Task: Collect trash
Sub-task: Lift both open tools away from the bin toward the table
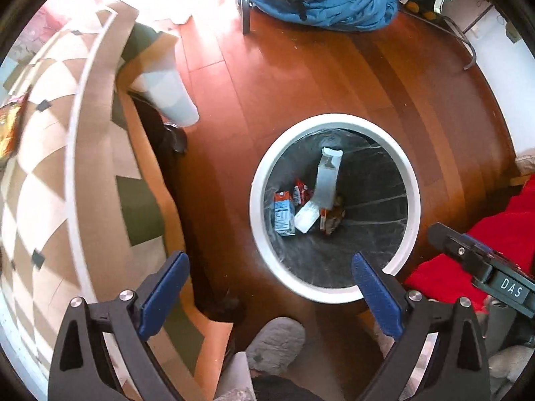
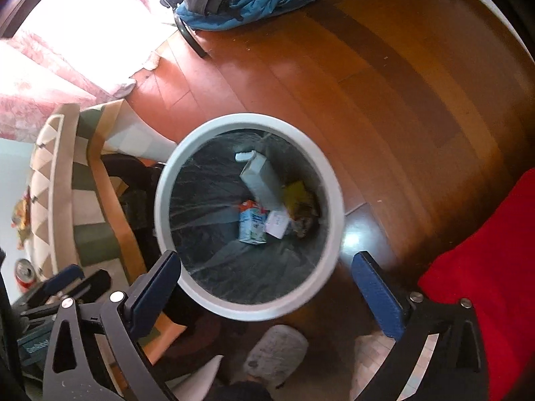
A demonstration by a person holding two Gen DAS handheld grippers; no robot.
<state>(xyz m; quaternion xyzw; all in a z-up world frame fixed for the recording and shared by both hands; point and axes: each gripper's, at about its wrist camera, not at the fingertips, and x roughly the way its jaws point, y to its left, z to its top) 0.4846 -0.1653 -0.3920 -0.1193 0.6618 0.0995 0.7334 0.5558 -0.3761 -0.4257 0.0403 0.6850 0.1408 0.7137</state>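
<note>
A round white-rimmed trash bin (image 1: 413,197) with a dark liner stands on the wooden floor, seen from above in both views (image 2: 329,193). Inside lie a tall white carton (image 1: 327,180), a small blue-and-white carton (image 1: 283,214), a flat white packet (image 1: 306,219) and red and brown wrappers (image 1: 329,220). The right wrist view shows the white carton (image 2: 262,180), the small carton (image 2: 252,225) and a yellow wrapper (image 2: 296,195). My left gripper (image 1: 269,292) hangs open above the floor by the bin's near rim, holding nothing. My right gripper (image 2: 265,295) is open over the bin's near rim, also holding nothing.
A table with a checked cloth (image 1: 50,173) stands left of the bin, with a snack packet (image 1: 11,123) on it. A red can (image 2: 25,274) sits at the table's edge. Blue cloth on a chair (image 1: 327,3) lies beyond. Red fabric (image 2: 485,267) is at right. A grey slipper (image 1: 277,344) is below.
</note>
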